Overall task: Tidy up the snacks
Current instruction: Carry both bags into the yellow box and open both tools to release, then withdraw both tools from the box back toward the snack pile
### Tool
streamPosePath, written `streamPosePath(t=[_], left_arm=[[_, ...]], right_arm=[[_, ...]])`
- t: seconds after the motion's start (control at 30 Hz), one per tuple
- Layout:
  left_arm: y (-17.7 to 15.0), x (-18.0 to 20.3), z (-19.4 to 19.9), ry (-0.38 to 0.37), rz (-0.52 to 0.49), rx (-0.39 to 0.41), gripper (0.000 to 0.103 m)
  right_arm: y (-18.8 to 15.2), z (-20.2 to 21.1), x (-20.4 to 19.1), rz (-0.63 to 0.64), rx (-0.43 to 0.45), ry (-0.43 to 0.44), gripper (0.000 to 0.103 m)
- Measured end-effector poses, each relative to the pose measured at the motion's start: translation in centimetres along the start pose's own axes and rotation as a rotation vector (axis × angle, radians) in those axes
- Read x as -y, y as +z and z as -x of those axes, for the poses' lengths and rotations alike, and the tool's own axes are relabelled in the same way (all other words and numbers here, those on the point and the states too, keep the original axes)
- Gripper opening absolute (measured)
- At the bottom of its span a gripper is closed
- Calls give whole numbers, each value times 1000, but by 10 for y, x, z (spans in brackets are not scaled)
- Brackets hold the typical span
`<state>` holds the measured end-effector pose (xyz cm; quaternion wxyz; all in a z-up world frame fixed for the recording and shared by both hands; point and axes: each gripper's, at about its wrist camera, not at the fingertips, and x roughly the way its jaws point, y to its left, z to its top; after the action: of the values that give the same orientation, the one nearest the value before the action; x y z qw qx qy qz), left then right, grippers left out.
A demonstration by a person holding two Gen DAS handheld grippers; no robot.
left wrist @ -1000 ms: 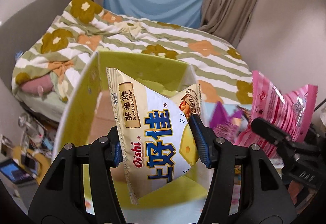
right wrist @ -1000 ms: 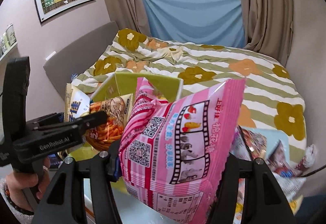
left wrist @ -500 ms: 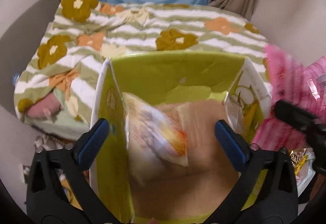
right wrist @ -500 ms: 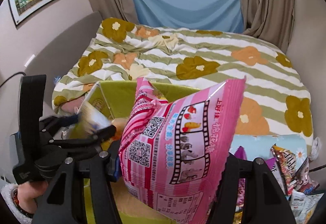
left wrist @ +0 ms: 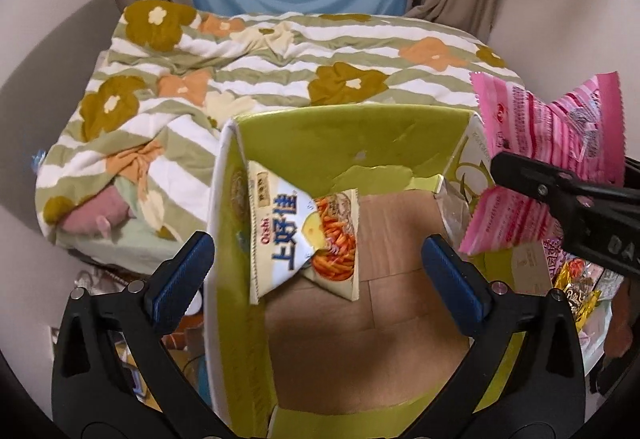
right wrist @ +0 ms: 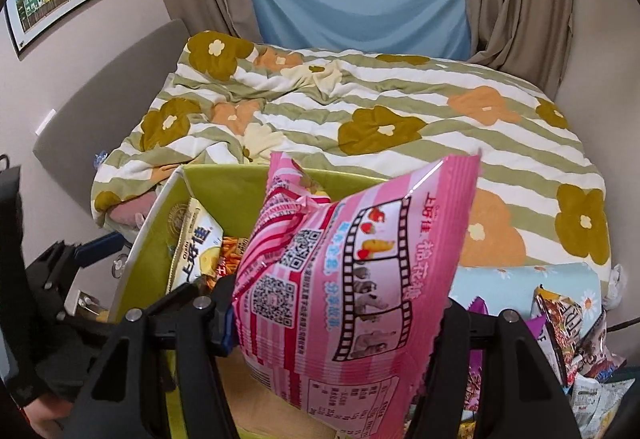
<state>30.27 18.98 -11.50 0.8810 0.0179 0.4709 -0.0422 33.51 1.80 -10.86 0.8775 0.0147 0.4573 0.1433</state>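
Left wrist view: the left gripper (left wrist: 318, 271) is spread wide and empty above the green box (left wrist: 352, 135); the white snack bag (left wrist: 296, 235) leans against the box's left inner wall.

Right wrist view: the right gripper (right wrist: 336, 323) clamps the pink snack bag (right wrist: 352, 279) above the box's right side.

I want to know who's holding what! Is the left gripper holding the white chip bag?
No, the left gripper is open, and the white chip bag lies loose inside the green box.

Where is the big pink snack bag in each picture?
Left wrist view: the pink snack bag is at the right edge, pinched by the right gripper, beside the green box.
Right wrist view: the bag fills the centre foreground.
Shared landmark: the flowered striped blanket.
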Motion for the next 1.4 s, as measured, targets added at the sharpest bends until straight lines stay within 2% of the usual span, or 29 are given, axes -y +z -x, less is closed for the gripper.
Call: streamPosePath(t=[0.3,0.37,0.4,0.43,0.57,0.87,1.17,1.4], left_arm=[[-10,-24,-4,16,35,-13,103],[-13,-27,-7,20,39,-19,103],[-15,-27,-9,22,38,-21,103],[-16,-28,-10,25,37,-24,103],[-21,-29,-12,22,38,-26,103],[-23,-24,3,14,40,-4,103],[-24,-9,73,48,48,105,103],[-43,32,129,43,57,179,103]], right_arm=[[12,-37,-12,1,-72,46,59],[12,-45,-17,4,-87,60,64],[12,-50,-18,5,-85,57,80],[11,-52,-18,4,-75,45,103],[7,-46,-18,5,-18,7,103],[3,-26,-15,-4,-34,2,103],[2,39,-17,-4,49,37,103],[-24,110,-2,39,104,25,103]])
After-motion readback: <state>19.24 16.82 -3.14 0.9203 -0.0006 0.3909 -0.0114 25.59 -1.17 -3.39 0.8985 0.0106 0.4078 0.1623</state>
